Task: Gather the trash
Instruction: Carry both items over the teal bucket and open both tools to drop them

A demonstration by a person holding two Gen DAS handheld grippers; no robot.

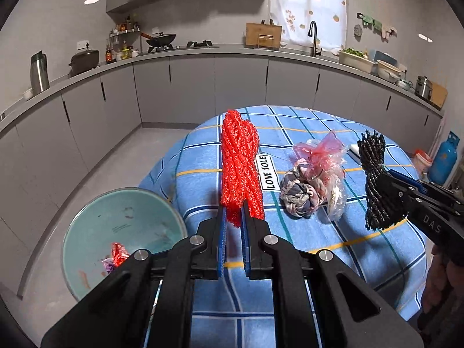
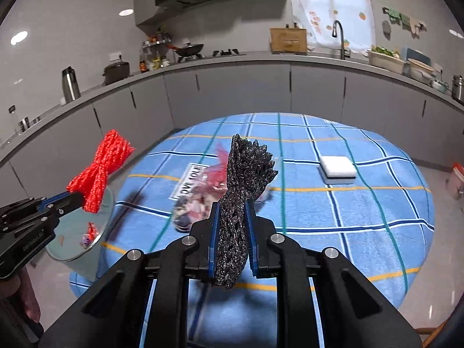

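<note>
Taking the teal trash bin (image 1: 121, 232) beside the table (image 1: 304, 261) as the reference point, the job looks partly done: a few small scraps, red and purplish, already lie at the bin's bottom. The left hand-held gripper (image 1: 234, 214) is clamped narrowly on a bundle of red mesh netting (image 1: 240, 168), held in the air just to the right of the bin's rim, above the table edge nearest it. The right hand-held gripper (image 2: 232, 220) is likewise closed on a bundle of black mesh netting (image 2: 243, 197), lifted clear of the blue checked tablecloth and farther from the bin, out over the table. Neither bundle is over the bin's mouth yet, so both drops remain. Left on the table, well right of the bin, are a crumpled pink plastic bag (image 1: 322, 156) with a wadded cloth (image 1: 301, 194) touching it; a white sponge (image 2: 337, 169) sits farthest away, and whether it counts as trash I cannot tell.
</note>
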